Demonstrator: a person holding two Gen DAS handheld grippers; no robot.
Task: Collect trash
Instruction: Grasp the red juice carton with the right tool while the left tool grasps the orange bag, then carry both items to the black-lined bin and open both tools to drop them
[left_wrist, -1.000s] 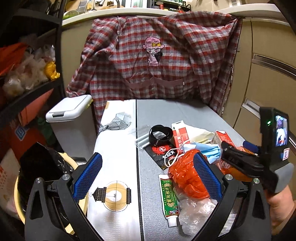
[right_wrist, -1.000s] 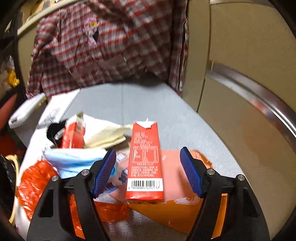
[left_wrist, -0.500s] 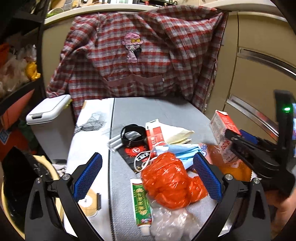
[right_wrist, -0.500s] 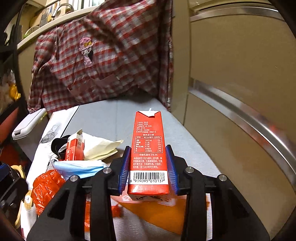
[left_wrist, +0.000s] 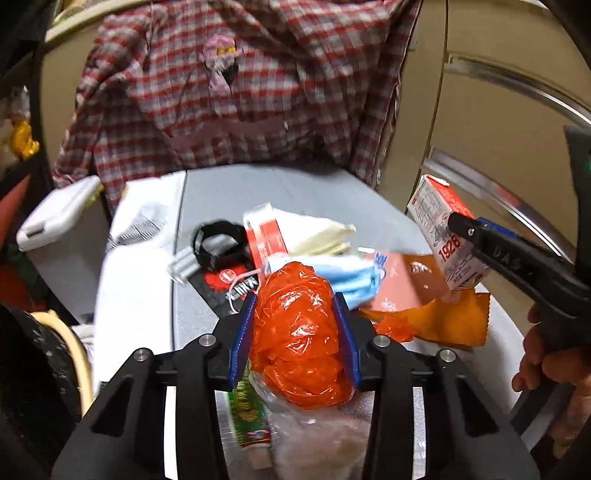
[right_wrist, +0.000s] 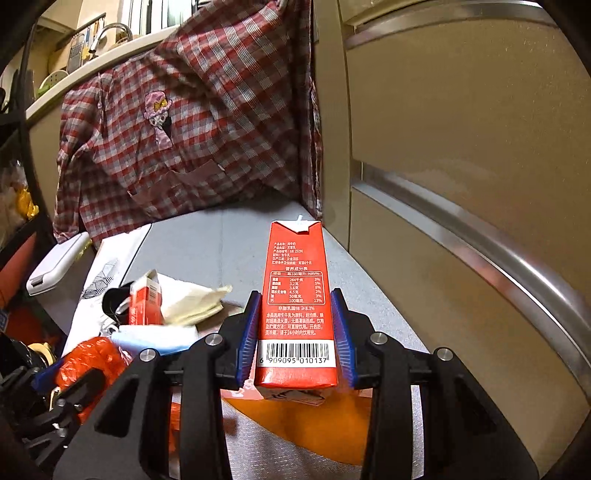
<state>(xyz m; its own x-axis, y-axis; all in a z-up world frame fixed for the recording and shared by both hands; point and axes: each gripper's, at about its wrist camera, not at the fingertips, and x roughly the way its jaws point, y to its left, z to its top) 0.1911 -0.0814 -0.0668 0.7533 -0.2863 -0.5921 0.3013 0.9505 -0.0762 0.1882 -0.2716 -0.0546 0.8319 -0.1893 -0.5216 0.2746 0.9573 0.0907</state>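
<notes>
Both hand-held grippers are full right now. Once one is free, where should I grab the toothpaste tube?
Grip the toothpaste tube across its flat green body, coming straight down from above. It lies flat, lengthwise toward the camera, white cap nearest. The clear plastic bag crowds its right side, so stay on the bare left half.

Crumpled orange plastic bag (left_wrist: 299, 332) is squeezed between the blue pads, bulging out above and below them. Red milk carton (right_wrist: 295, 314) stands upright and clear of the table in the other pair of pads, barcode and nutrition panel facing the camera, its torn top flap open. Still on the grey table (left_wrist: 258, 184): a blue face mask (left_wrist: 351, 277) just behind the bag, a green toothpaste tube (left_wrist: 247, 417) beneath it, clear plastic film (left_wrist: 317, 435) alongside, a flat orange wrapper (left_wrist: 443, 321) to the right
</notes>
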